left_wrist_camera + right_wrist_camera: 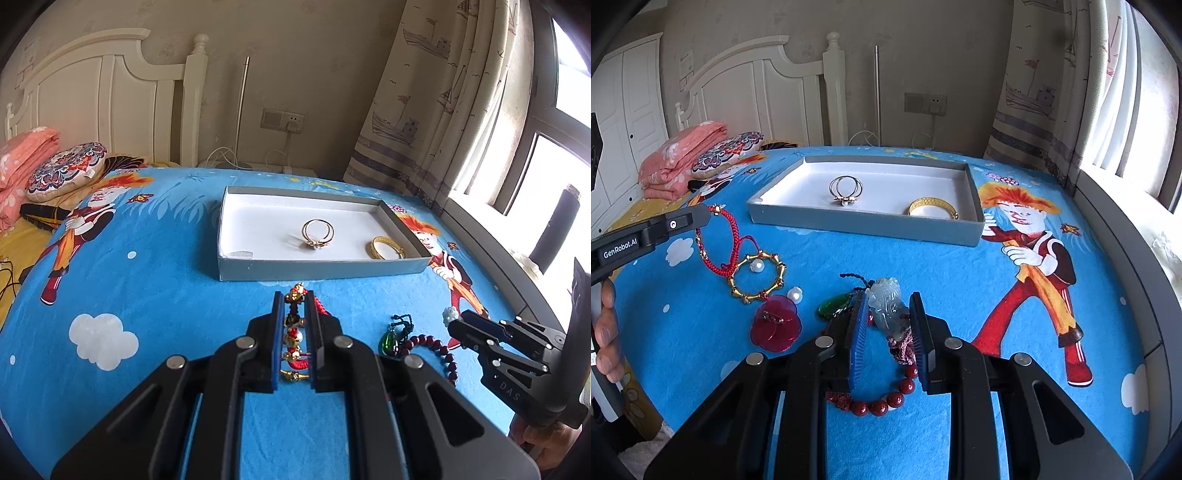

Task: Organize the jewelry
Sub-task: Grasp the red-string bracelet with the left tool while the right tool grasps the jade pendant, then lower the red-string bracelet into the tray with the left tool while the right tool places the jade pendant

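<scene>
Jewelry lies on a bed under a blue cartoon sheet [155, 266], part of it already in a shallow grey tray [325, 266] with a white floor. Inside the tray, a double gold ring [317, 233] sits near the middle and a gold bangle [384, 248] rests in the near right corner, the two apart. Left claw [294, 334]: narrow, its blue pads closed on a red cord bracelet [293, 332] strung with gold charms, just in front of the tray's near wall; in the right wrist view the same bracelet [716, 243] trails from the claw tip [701, 214] down to the sheet, touching a gold bamboo-link bracelet [759, 273] that encircles a pearl [757, 265]. A second pearl [795, 294] lies just beside a red translucent flower brooch [775, 326]. Right claw [888, 325]: open at moderate width, its pads flanking a pale jade pendant [888, 304] without visibly touching it, though whether the claw rests on the sheet cannot be told from this angle. The pendant's pink cord leads to a dark red bead bracelet [882, 402] curving beneath the claw. A green pendant [834, 305] on black cord lies just left of the left pad. Background: white headboard [768, 92], folded pink quilt [683, 155], patterned cushion [727, 151], ship-print curtain [436, 103], wall socket [282, 120].
</scene>
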`<state>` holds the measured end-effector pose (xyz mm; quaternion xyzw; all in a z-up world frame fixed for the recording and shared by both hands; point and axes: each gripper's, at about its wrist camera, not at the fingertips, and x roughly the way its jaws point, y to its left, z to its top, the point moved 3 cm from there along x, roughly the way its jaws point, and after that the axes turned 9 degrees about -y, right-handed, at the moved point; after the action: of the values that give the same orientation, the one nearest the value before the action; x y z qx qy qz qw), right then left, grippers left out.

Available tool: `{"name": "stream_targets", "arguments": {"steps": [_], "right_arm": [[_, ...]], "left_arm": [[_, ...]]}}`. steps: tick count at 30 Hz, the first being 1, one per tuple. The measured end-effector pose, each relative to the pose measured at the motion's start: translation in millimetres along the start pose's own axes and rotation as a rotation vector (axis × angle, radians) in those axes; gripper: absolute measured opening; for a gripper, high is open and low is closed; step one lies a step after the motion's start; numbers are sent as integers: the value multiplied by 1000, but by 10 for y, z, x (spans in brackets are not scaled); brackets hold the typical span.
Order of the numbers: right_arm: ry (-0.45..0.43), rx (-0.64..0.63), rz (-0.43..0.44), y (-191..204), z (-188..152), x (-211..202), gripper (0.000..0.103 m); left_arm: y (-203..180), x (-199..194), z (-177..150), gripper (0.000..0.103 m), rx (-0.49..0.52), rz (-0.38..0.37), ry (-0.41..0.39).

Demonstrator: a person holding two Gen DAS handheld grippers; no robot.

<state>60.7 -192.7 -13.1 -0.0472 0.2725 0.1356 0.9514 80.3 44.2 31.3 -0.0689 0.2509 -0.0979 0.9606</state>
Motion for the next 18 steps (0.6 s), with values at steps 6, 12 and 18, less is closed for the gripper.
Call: {"name": "stream_targets", "arguments": {"steps": [6,12,18], "right_arm": [[-15,7,-6,-29,112,-1,23],[-25,3,-1,-18,228,39,23],[-28,10,1,-24,317,128,23]], "left_arm": [[-18,-7,27,10,5,0,-7],[-49,29,50,10,15,3,-5],[-69,85,130,10,54,24,-10]]}}
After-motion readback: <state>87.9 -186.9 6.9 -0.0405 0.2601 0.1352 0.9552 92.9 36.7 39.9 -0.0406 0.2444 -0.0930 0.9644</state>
